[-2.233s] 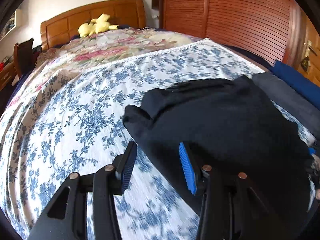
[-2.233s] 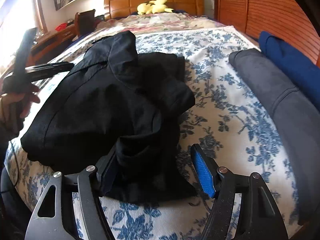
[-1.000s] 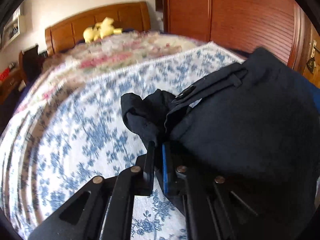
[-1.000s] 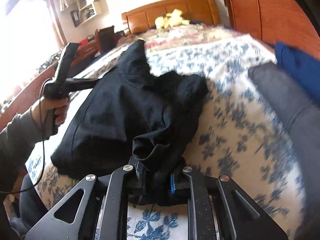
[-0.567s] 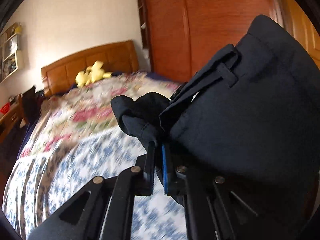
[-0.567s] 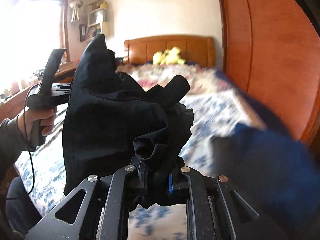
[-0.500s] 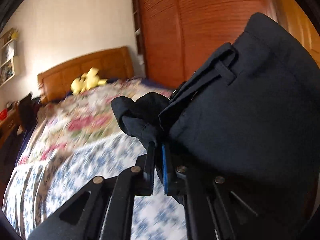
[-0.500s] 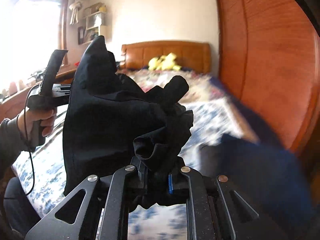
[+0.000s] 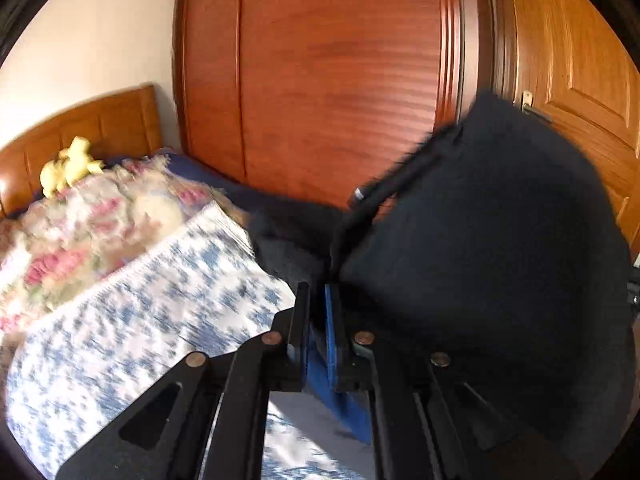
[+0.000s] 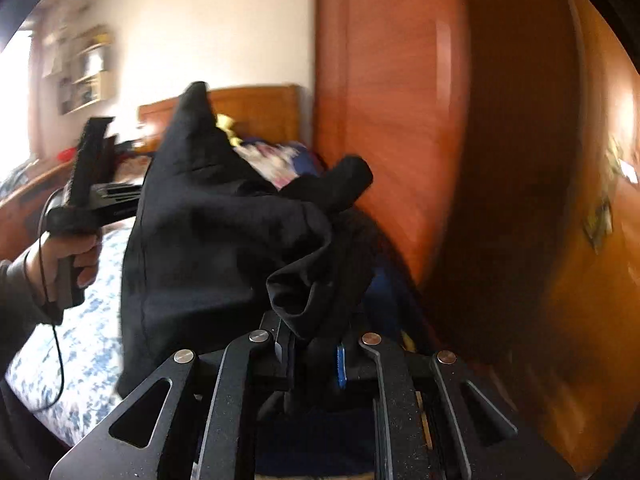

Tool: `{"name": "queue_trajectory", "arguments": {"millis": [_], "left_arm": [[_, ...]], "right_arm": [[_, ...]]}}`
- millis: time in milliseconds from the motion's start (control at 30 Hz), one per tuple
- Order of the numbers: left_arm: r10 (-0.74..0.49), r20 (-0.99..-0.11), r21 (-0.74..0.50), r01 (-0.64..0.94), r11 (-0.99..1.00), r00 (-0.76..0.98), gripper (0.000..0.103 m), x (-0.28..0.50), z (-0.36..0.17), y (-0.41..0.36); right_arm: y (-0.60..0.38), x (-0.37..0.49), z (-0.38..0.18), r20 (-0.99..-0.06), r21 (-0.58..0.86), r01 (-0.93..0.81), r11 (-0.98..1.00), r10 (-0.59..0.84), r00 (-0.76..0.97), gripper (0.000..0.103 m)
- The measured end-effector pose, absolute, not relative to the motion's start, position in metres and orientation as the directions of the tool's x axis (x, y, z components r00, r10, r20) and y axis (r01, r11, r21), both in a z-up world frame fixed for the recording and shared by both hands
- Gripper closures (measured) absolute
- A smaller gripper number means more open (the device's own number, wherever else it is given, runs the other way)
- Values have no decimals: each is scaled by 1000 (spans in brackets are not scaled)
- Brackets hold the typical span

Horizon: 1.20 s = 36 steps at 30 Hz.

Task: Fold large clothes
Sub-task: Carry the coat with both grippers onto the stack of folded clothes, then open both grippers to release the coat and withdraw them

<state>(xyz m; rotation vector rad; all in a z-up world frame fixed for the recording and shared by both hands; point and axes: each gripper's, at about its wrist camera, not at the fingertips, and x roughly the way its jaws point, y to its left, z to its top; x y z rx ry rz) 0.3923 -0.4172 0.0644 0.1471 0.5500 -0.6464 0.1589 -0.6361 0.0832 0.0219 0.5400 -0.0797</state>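
Both grippers, left (image 9: 317,300) and right (image 10: 312,344), pinch the black garment (image 9: 500,260), now lifted off the bedspread (image 9: 140,312) at lower left.

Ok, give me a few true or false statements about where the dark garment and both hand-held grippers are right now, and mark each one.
1. The left hand-held gripper is shut on the dark garment. True.
2. The right hand-held gripper stands open and empty. False: it is shut on a bunch of the garment.
3. The garment lies flat on the bed. False: it hangs in the air between the grippers.
4. A yellow soft toy sits by the headboard. True.
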Motion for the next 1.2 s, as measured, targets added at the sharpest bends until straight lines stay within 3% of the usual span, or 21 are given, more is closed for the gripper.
{"name": "queue_trajectory", "arguments": {"millis": [133, 233, 267, 300, 367, 567, 667, 800, 1067, 1200], "left_arm": [[-529, -511, -31, 600, 800, 678, 99, 392, 66, -416], [-527, -489, 14, 611, 792, 695, 98, 375, 72, -414], [-530, -480, 32, 618, 786, 699, 98, 367, 74, -410], [-534, -475, 42, 624, 780, 699, 98, 359, 75, -410], [-546, -470, 58, 642, 765, 693, 98, 341, 77, -408], [-583, -456, 68, 679, 731, 673, 93, 303, 77, -387], [-601, -458, 41, 691, 722, 655, 90, 291, 82, -370], [-612, -455, 25, 696, 717, 647, 76, 274, 85, -347], [-579, -450, 37, 662, 749, 680, 69, 255, 84, -295], [-573, -431, 19, 642, 767, 697, 51, 242, 86, -268]], "right_arm": [[-647, 147, 65, -519, -20, 114, 993, -108, 848, 85], [-645, 149, 56, -527, -94, 151, 984, -177, 831, 63], [-644, 147, 57, -509, -128, 179, 975, -220, 832, 48], [-643, 140, 62, -478, -161, 216, 963, -267, 837, 39], [-645, 137, 68, -444, -185, 247, 951, -305, 842, 38], [-599, 154, 82, -411, -197, 74, 978, -151, 899, 38], [-588, 172, 79, -438, -179, 23, 984, -101, 893, 38], [-583, 206, 62, -509, -162, -6, 987, -78, 857, 38], [-635, 218, 18, -634, -23, 109, 994, -99, 767, 41], [-643, 214, 16, -646, -1, 142, 990, -109, 756, 41]]}}
